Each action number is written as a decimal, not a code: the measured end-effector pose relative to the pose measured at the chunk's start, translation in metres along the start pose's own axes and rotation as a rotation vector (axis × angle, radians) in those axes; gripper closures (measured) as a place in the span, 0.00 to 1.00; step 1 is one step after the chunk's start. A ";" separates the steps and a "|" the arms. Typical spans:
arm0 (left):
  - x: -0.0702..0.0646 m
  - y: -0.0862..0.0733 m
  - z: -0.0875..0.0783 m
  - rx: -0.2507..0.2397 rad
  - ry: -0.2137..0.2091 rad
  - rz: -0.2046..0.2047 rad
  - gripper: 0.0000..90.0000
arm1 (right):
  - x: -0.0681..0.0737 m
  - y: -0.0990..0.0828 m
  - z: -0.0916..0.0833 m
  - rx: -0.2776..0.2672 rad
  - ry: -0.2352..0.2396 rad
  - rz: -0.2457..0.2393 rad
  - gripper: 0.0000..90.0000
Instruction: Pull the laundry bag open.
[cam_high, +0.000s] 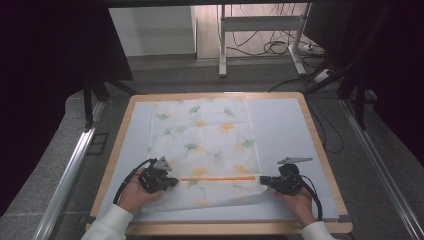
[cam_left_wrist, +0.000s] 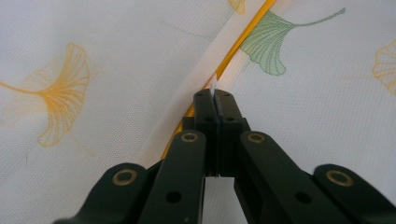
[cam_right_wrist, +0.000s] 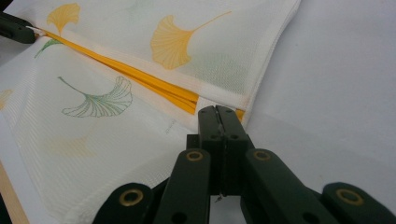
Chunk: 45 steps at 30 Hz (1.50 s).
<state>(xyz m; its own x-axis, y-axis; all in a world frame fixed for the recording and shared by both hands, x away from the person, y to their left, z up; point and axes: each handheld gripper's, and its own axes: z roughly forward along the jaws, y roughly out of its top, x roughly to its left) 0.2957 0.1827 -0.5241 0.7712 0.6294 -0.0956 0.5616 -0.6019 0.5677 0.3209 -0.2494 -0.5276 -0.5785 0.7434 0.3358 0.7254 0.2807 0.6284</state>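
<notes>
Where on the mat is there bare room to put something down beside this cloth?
Widest free patch: the pale mat between the cloth and the table's right rim. A narrow strip runs left of the cloth to the left rim. The near edge is crowded: the left gripper and right gripper are both shut on the cloth there.

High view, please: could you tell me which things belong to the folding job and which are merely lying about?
In the job:
- leaf-print cloth
- left gripper, shut on the cloth
- right gripper, shut on the cloth

Lying about:
- floor cables
- white desk frame
</notes>
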 end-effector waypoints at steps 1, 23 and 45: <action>0.000 0.000 0.000 -0.002 0.001 0.000 1.00 | 0.000 0.000 0.000 0.000 0.000 -0.001 1.00; 0.001 0.012 0.009 -0.054 -0.057 -0.018 0.86 | 0.000 0.000 0.000 -0.001 0.000 0.001 1.00; -0.005 0.008 0.005 0.004 -0.007 0.011 0.94 | 0.001 0.000 0.000 0.001 -0.006 -0.006 1.00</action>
<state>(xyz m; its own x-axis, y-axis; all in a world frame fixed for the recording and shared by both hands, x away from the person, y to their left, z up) 0.2983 0.1720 -0.5231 0.7792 0.6195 -0.0948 0.5542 -0.6105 0.5658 0.3205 -0.2488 -0.5273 -0.5804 0.7454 0.3279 0.7226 0.2858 0.6294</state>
